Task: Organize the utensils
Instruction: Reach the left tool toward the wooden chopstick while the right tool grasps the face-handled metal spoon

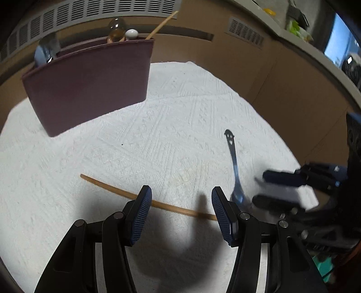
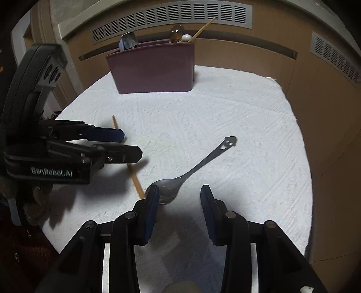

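Note:
A wooden chopstick (image 1: 108, 186) lies on the white cloth (image 1: 180, 126); it also shows in the right wrist view (image 2: 135, 178). My left gripper (image 1: 181, 195) is open, its fingers straddling the chopstick just above it; it also shows from the side in the right wrist view (image 2: 133, 145). A metal spoon with a smiley handle end (image 2: 191, 169) lies on the cloth; it also shows in the left wrist view (image 1: 234, 166). My right gripper (image 2: 179, 193) is open over the spoon's bowl and shows blurred in the left wrist view (image 1: 259, 187). A maroon utensil holder (image 2: 153, 67) stands at the back, with utensils in it.
The holder (image 1: 90, 85) holds a chopstick (image 1: 161, 24), spoons and a metal utensil. Brown panels with vents (image 2: 171, 15) ring the cloth-covered table. The cloth's edge (image 2: 309, 180) runs close on the right.

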`<action>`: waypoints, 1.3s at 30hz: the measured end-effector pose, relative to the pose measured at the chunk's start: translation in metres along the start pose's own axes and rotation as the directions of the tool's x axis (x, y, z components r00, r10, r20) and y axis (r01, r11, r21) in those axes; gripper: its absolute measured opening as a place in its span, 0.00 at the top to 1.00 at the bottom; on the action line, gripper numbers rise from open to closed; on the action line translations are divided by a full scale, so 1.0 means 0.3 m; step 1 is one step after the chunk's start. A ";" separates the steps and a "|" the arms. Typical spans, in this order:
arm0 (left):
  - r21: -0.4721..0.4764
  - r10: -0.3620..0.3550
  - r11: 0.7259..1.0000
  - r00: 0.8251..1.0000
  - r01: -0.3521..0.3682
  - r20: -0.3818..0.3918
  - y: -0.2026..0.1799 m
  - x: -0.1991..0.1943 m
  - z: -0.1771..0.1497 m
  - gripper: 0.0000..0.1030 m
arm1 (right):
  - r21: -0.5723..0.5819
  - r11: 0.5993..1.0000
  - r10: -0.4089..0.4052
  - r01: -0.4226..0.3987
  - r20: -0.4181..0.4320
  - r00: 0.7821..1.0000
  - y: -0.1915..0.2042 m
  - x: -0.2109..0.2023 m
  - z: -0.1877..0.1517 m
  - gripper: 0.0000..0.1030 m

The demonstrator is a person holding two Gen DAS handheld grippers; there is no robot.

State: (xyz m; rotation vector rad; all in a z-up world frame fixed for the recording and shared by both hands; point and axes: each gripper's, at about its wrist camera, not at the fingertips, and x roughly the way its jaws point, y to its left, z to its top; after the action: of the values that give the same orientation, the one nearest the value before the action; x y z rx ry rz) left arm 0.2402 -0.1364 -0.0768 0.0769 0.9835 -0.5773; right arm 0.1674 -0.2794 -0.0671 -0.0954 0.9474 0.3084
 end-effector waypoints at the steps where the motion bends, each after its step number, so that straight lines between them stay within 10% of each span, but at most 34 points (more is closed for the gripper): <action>1: 0.015 0.004 1.000 1.000 -0.004 0.000 0.000 -0.004 -0.006 0.46 | 0.006 1.000 -0.012 0.012 -0.003 1.000 -0.007 0.006 0.001 0.65; 13: -0.103 0.150 0.983 0.989 -0.150 -0.009 0.260 -0.096 -0.088 0.46 | -0.014 1.000 0.002 -0.003 -0.045 0.999 -0.007 0.012 -0.006 0.63; 20: -0.188 0.112 0.976 0.994 -0.107 0.019 0.294 -0.133 -0.083 0.46 | -0.155 0.988 -0.025 0.021 -0.024 0.999 0.077 0.024 -0.016 0.63; 28: -0.143 0.078 0.987 0.997 -0.076 0.008 0.221 -0.112 -0.056 0.46 | -0.210 0.975 -0.075 0.077 0.016 0.997 0.068 0.202 0.219 0.63; 39: -0.255 -0.098 0.964 0.993 0.079 -0.060 0.189 -0.044 -0.036 0.46 | 0.055 0.989 0.142 -0.138 -0.065 0.988 -0.169 0.245 0.307 0.63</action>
State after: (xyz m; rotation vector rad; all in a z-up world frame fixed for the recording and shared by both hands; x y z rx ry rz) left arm 0.2544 -0.0794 -0.0833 -0.1748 1.1278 -0.5297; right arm 0.2946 -0.2919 -0.0757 0.0073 1.0322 0.4128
